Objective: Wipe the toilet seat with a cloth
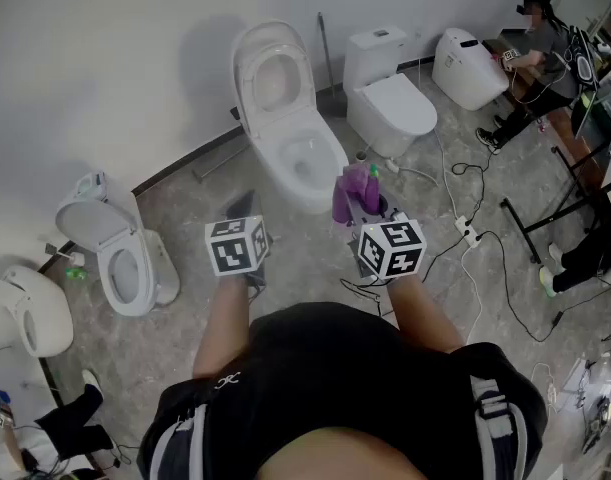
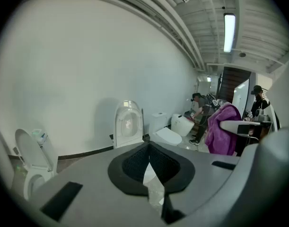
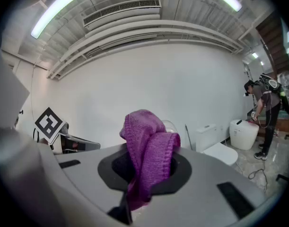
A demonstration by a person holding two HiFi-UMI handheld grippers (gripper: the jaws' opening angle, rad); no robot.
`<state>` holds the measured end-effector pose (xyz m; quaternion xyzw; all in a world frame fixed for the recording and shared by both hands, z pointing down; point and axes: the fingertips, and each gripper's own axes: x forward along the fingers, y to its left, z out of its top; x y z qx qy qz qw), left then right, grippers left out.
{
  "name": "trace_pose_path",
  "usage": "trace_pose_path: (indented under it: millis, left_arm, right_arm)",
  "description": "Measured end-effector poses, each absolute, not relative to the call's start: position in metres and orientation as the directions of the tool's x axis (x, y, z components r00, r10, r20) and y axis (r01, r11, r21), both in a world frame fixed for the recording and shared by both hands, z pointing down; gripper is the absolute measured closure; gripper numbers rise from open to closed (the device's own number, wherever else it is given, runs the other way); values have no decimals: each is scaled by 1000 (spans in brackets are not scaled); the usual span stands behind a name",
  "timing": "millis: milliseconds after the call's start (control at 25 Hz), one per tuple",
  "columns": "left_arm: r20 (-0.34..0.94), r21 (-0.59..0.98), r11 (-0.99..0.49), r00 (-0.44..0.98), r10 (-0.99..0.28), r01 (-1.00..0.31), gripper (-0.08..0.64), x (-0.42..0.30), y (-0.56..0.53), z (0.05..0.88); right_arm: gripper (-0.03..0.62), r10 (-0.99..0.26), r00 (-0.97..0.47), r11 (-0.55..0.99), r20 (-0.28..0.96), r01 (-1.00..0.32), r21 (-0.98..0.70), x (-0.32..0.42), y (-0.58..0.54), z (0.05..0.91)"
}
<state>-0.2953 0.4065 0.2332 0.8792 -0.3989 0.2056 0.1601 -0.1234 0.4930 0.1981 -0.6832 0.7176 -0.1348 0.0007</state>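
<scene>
The floor (image 1: 185, 218) is grey marbled stone. Ahead of me stands the toilet (image 1: 320, 183), white glossy ceramic with an oval bowl; its lid (image 1: 273, 76) is raised toward the wall. The cloth (image 3: 146, 150) is purple and knitted, folded into a thick loop; its long axis goes upright, with one end hanging down. My right tongs (image 1: 365, 208) are clamped on it, near the front of the bowl. My left tongs (image 2: 149, 162) are together and empty.
</scene>
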Motion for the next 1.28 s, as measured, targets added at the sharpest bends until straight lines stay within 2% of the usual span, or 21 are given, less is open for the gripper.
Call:
trace_pose_path:
  millis: [520, 1280]
  left_arm:
    - [505, 121, -628, 593, -628, -769, 554, -304, 413, 241]
    - [512, 77, -628, 571, -642, -775, 554, -261, 434, 247]
  right_arm:
    - [538, -979, -58, 27, 195, -987, -158, -136, 499, 202]
    - [538, -977, -65, 27, 205, -983, -182, -90, 526, 225]
